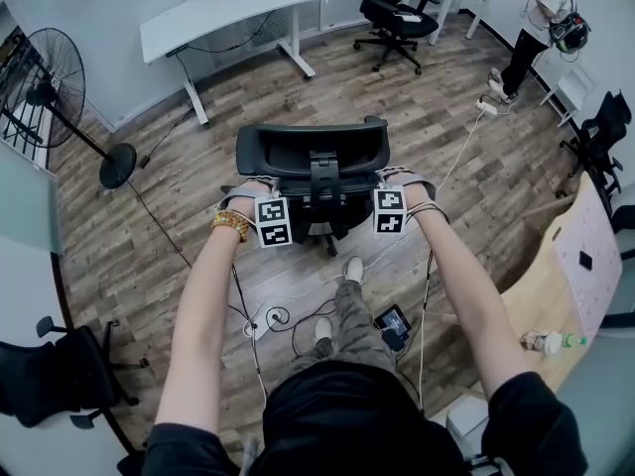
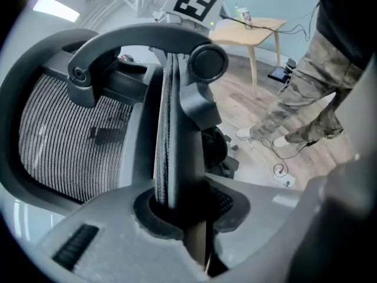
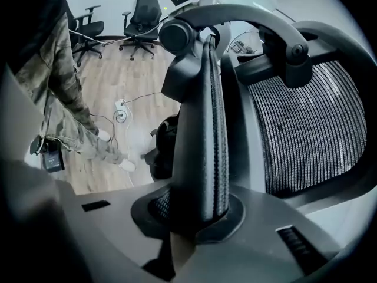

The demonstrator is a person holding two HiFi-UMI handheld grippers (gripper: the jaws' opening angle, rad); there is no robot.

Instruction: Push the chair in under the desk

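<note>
Black mesh chair [image 1: 313, 152]: left gripper [image 1: 248, 188] and right gripper [image 1: 405, 179] against its back (all 4 jaws pressed together).

Blk chair [image 1: 312, 152] w/ grey-blk mesh back, white desk [image 1: 233, 6] at 12, brown-grey wood-plank floor [image 1: 149, 246], blk fan [image 1: 40, 87] at 10, blk-white square-pattern cubes [image 1: 273, 221], camo trousers [image 1: 355, 325] at 6, white shoes [image 1: 352, 269], gold bead bracelet [image 1: 231, 224], pale wood table [image 1: 541, 296] at 4.
</note>
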